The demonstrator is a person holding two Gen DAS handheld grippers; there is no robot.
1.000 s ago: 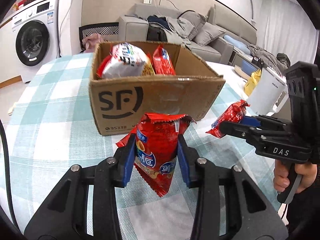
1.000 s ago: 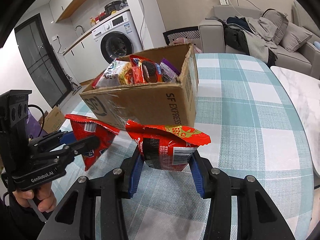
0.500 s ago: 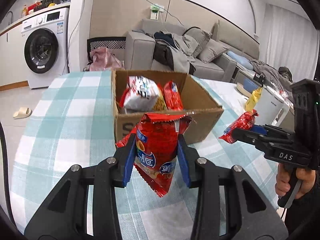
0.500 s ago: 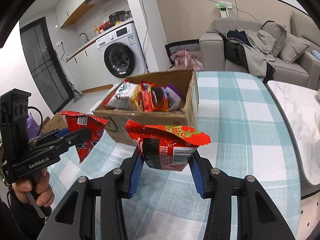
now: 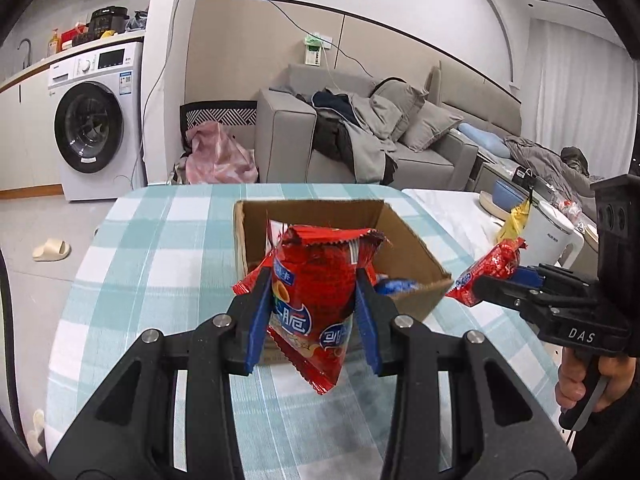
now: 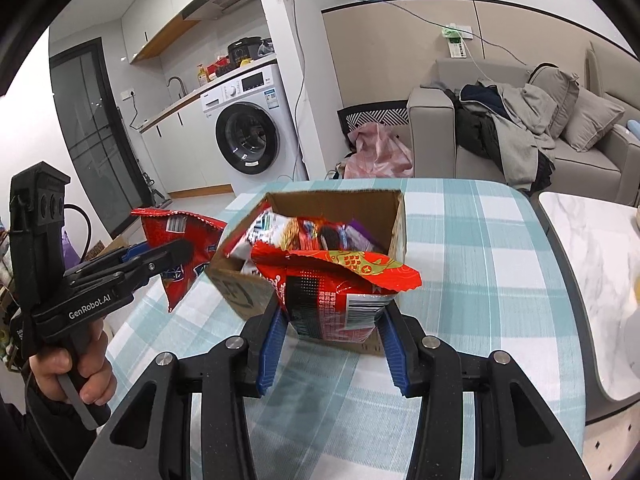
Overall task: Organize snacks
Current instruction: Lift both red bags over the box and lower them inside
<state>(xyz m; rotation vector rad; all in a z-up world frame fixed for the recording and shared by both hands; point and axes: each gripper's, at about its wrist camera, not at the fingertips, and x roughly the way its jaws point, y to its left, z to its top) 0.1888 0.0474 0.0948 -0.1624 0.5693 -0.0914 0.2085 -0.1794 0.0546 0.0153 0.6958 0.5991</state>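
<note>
An open cardboard box [image 5: 404, 236] [image 6: 344, 204] with several snack packs inside stands on the checked table. My left gripper [image 5: 314, 312] is shut on a red snack bag [image 5: 316, 292] and holds it in the air in front of the box; this bag also shows in the right wrist view [image 6: 180, 240]. My right gripper [image 6: 332, 328] is shut on another red snack bag [image 6: 336, 296], held above the near edge of the box; it also shows in the left wrist view [image 5: 486, 272].
The table has a teal and white checked cloth [image 5: 160, 248]. A white kettle [image 5: 554, 236] stands at the right. A washing machine [image 5: 96, 132] and a grey sofa [image 5: 360, 140] are beyond the table. A marble table [image 6: 600, 256] adjoins on the right.
Both grippers have risen with their bags, so the box now sits lower in both views and its inside shows from above.
</note>
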